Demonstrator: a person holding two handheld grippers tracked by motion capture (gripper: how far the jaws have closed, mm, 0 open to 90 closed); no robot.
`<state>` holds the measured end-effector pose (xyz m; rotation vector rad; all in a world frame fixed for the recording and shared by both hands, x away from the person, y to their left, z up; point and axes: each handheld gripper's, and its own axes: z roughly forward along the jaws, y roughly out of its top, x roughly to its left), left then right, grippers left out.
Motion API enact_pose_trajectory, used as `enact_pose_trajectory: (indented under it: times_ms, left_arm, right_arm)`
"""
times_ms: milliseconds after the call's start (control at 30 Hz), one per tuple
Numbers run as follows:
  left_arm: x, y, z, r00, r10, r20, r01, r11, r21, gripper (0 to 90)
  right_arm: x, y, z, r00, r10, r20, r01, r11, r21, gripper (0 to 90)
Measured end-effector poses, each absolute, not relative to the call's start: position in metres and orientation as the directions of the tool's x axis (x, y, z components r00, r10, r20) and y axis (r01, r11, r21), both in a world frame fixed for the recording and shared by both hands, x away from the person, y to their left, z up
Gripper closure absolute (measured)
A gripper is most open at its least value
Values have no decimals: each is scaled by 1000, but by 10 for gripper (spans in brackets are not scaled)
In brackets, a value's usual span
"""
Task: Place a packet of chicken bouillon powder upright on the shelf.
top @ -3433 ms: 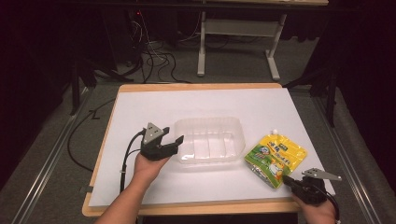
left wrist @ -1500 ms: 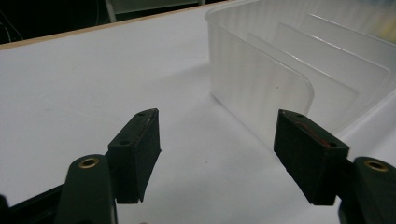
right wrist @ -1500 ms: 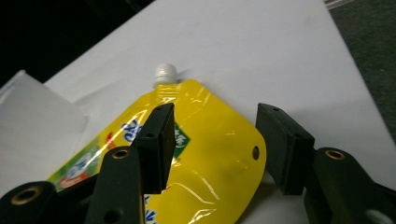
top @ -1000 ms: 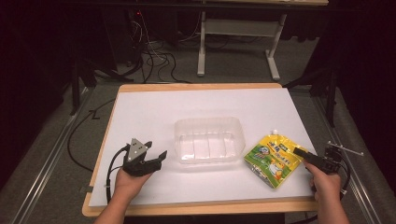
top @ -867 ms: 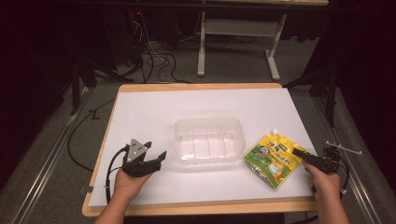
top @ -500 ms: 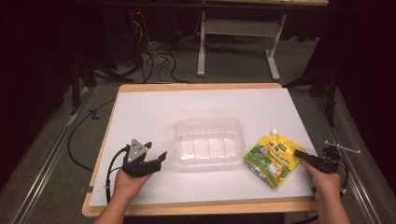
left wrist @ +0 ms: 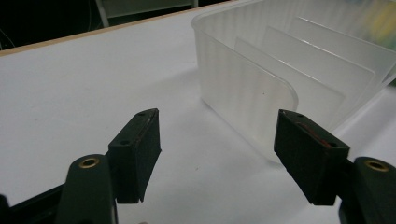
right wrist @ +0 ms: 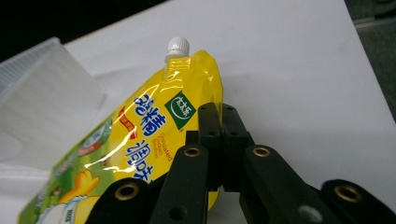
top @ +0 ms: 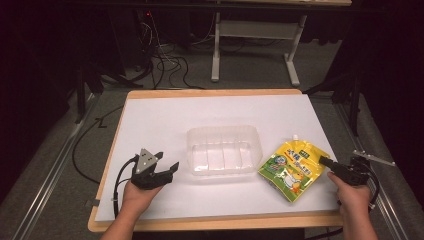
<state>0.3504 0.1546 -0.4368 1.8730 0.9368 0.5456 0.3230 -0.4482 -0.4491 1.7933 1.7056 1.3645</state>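
White tabletop (top: 165,125): glossy yellow spouted pouch (right wrist: 154,140) (white cap), seemingly full.

Yellow spouted pouch (right wrist: 140,140), large blue Chinese characters down its front, green square logo with white emblem, small orange Latin lettering beneath, too fine to read

White table sheet (top: 165,125) brightly and evenly lit, surroundings beyond it dark; yellow pouch (right wrist: 140,140) shows glare; nearest gripper-view foreground soft.
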Motion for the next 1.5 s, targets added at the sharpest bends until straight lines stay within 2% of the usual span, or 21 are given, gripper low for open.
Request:
enact_pose_trajectory:
  times_ms: [533,633,767,833,967,1133,1500]
  left_arm:
    - [350,156,-434,612,790,-36,373,-249,894,331]
    - [351,156,-434,613,789,-38,374,-248,894,332]
    - [350,155,-435,617,786,-34,374,-255,891,331]
    - [350,155,-435,618,785,-41,375,-249,893,333]
    - [349,153,-435,624,781,-42,376,-252,892,338]
    - [347,150,-434,633,772,-61,368,-230,901,346]
    - [349,117,-441,649,758,-60,356,-233,905,394]
  right_arm:
    - [295,-414,-387,-313,889,333,388,-200,900,900]
    - [290,-403,-373,-334,902,272,339,-154,928,900]
    - [287,-396,-363,-330,918,219,295,-120,948,900]
    - [285,-393,-354,-299,942,151,239,-80,968,900]
    - [285,-396,-353,-245,961,129,186,-84,979,900]
    - [283,-407,-364,-207,969,137,186,-99,978,900]
    - [265,-402,-370,-238,966,101,195,-54,979,900]
